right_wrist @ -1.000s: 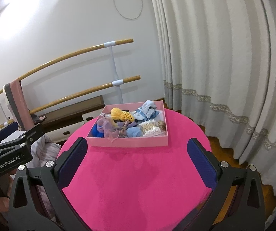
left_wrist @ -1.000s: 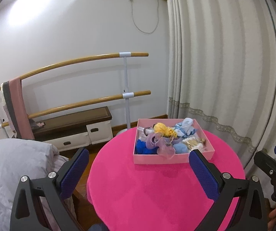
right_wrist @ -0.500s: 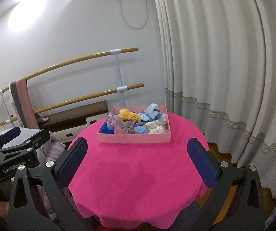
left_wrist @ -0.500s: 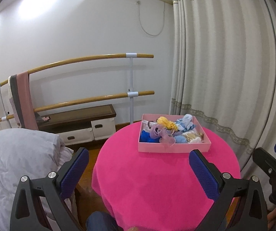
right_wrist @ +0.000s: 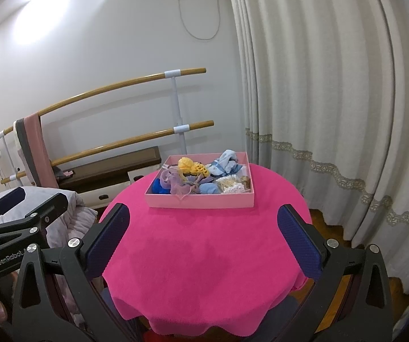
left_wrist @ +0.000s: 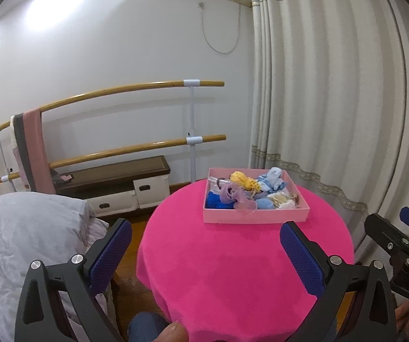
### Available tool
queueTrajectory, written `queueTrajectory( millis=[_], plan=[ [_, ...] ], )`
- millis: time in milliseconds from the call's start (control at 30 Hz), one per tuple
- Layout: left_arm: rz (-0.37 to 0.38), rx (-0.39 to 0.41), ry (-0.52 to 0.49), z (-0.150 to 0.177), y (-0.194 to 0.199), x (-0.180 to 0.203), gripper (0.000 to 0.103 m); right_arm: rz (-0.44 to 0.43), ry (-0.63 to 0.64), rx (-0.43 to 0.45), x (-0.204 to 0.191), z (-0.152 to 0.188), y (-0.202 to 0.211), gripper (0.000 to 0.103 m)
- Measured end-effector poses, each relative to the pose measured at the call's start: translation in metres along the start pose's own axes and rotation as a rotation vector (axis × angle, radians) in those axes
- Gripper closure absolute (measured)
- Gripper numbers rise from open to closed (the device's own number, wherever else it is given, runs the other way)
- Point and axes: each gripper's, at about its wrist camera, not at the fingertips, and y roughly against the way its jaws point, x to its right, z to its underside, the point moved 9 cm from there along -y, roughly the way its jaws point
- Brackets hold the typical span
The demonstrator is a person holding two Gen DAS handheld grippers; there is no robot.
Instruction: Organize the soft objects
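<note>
Pink table (left_wrist: pixel 233 256) farther off, grippers seemingly withdrawn

- The pink box (right_wrist: pixel 200 201) holds a heap of soft things (right_wrist: pixel 201 178); they overlap, so where one ends and the next begins is hard to tell.
- The box's near wall hides the bottom of the heap.
- The tablecloth (right_wrist: pixel 204 256) hides the table's legs.
- In the left wrist view the right gripper (left_wrist: pixel 404 245) is cut off by the right edge.
- At the bottom edge, only a fingertip (left_wrist: pixel 173 332) shows.
</note>
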Motion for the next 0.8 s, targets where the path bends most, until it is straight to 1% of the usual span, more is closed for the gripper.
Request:
queueTrajectory(
  millis=[100,367,800],
  plan=[
    [-0.010,0.001,-0.005,-0.0030,-0.0003,-0.0013,0.000,0.001,0.001,0.001,0.0001,-0.0001,0.0001,0.000],
    [0.008,0.000,-0.009,-0.0013,-0.0017,0.0042,0.000,0.006,-0.001,-0.001,0.0039,-0.0005,-0.0030,0.000],
    [0.005,-0.002,-0.001,0.0000,-0.0028,0.0032,0.000,0.004,-0.001,-0.004,0.0034,0.0008,-0.0029,0.000]
  ],
)
